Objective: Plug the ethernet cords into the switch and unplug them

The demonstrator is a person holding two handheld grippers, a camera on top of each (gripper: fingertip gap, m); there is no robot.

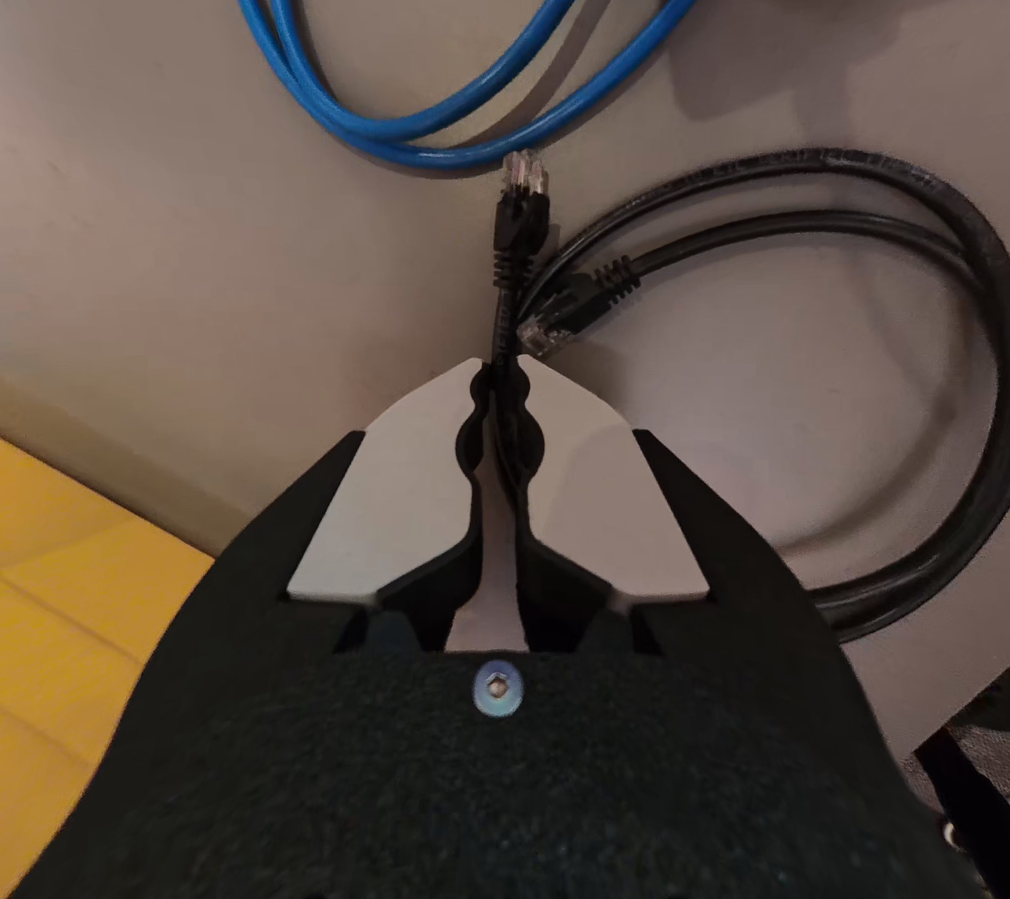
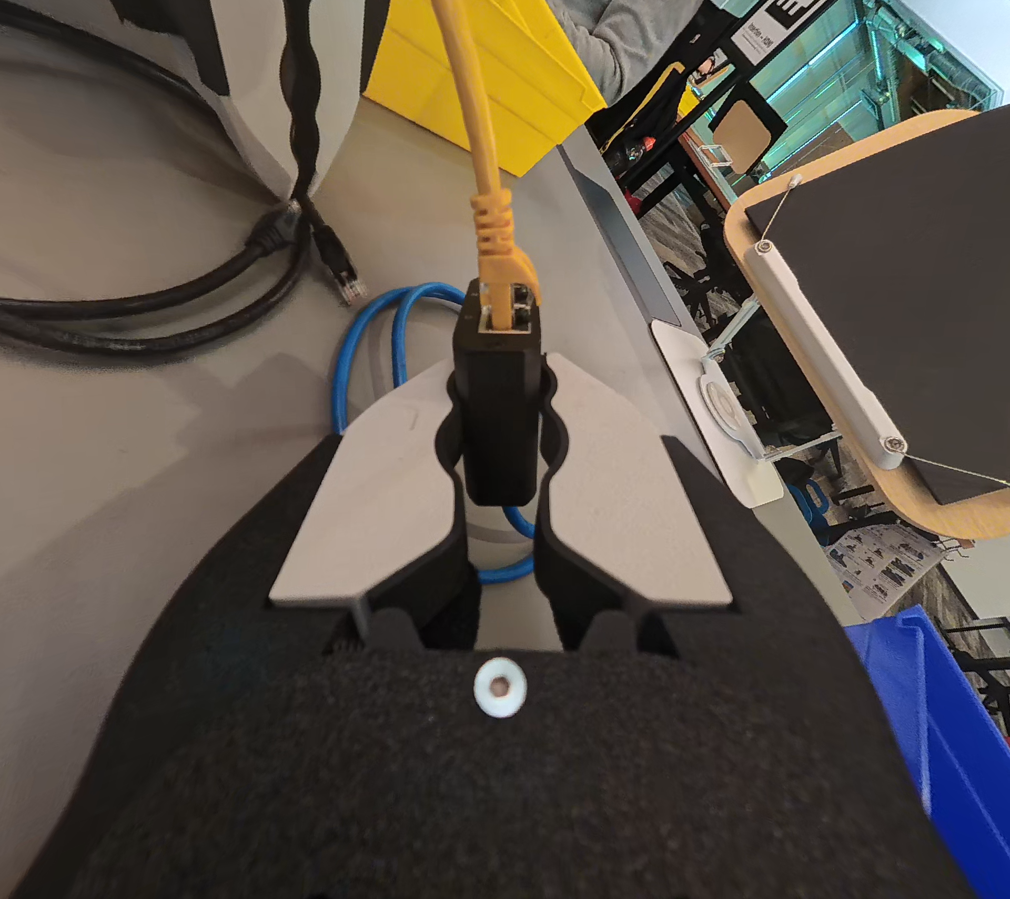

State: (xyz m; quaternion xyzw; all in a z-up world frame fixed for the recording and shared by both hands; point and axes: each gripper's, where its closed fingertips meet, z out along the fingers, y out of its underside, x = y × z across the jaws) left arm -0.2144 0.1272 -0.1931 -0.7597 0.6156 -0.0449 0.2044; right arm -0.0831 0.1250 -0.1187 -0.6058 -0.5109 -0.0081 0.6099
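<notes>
1. The left gripper [image 1: 500,362] pinches the black ethernet cord [image 1: 505,321] just behind its plug [image 1: 519,211], leaving the connector free to aim.
2. The right gripper [image 2: 498,381] clamps the black switch [image 2: 497,413] above the table [image 2: 136,435], ports facing outward; a yellow cord [image 2: 481,135] is already plugged in.

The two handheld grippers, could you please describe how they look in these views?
Both look alike. The left gripper and right gripper each have a broad black body with a rough, felt-like surface and one silver screw in a pale washer at its centre. Their fingers are light grey, tapering wedges in black frames, lined inside with wavy black pads. No cables or markings show on them.
</notes>
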